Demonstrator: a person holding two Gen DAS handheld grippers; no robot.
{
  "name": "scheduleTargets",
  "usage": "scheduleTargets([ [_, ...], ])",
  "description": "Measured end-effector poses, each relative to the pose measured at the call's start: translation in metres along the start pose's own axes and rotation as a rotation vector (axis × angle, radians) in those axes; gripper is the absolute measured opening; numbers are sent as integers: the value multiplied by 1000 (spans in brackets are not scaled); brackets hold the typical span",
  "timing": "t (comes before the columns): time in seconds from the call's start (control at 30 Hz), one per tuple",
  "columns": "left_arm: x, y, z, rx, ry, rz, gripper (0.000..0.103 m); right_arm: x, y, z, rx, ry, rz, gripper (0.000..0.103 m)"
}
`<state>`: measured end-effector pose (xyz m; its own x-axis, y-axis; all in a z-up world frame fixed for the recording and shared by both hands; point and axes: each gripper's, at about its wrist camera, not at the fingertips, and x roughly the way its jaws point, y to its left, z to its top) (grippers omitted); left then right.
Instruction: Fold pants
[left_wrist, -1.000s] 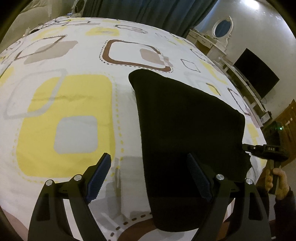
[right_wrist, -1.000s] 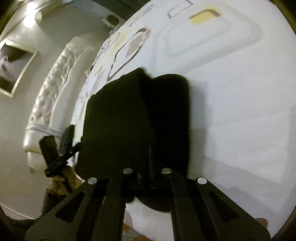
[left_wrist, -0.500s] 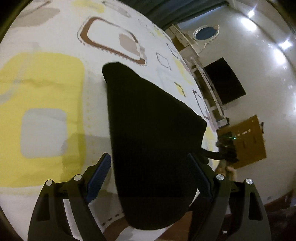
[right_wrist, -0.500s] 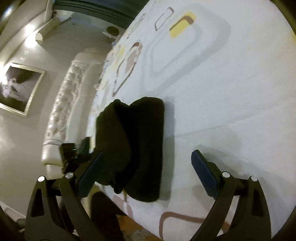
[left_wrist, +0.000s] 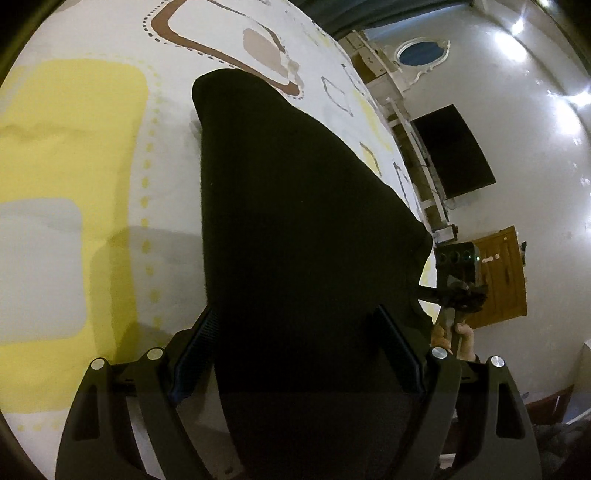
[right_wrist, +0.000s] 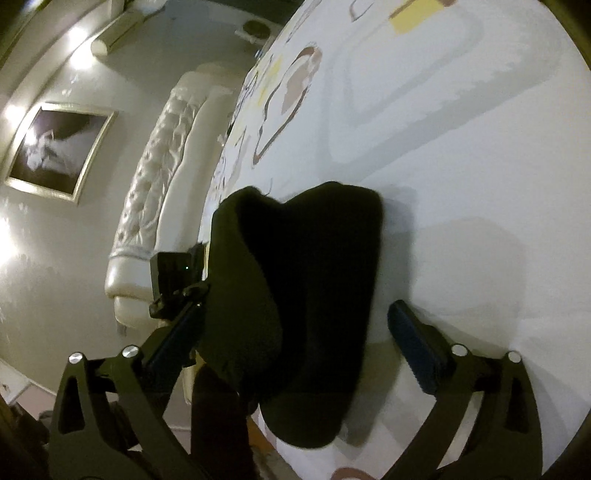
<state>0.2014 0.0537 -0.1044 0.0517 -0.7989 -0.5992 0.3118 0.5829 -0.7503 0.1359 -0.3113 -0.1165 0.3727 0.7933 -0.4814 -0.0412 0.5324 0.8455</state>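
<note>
Left wrist view: we see folded black fabric pants (left_wrist: 295, 229) lying on white bedsheet with yellow, grey and brown squares (left_wrist: 74, 147), near bed edge. Our left gripper (left_wrist: 295, 350) jaws wide, straddling pants' near end, not pinching. Open sheet to left; wall-mounted black television (left_wrist: 454, 151) and wooden door (left_wrist: 502, 277) beyond.

Right wrist view: our right gripper (right_wrist: 295, 332) jaws wide, pants (right_wrist: 306, 295) between, unclamped. Bare sheet (right_wrist: 480, 166) right; white tufted headboard (right_wrist: 155, 192) left.
</note>
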Motion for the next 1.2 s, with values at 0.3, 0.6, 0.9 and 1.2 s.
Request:
scheduleTargets([
  [0.3, 2, -2, -1, 30, 10, 43, 47, 29, 18, 3, -76, 58, -85, 90],
  [0.6, -8, -12, 0, 87, -9, 55, 32, 21, 7, -5, -40, 26, -95, 34],
  [0.9, -48, 0, 14, 93, -106, 74, 32, 40, 32, 17, -97, 12, -58, 30],
  [1.2, -49, 31, 5, 77, -129, 110, 47, 71, 16, 29, -47, 24, -90, 35],
])
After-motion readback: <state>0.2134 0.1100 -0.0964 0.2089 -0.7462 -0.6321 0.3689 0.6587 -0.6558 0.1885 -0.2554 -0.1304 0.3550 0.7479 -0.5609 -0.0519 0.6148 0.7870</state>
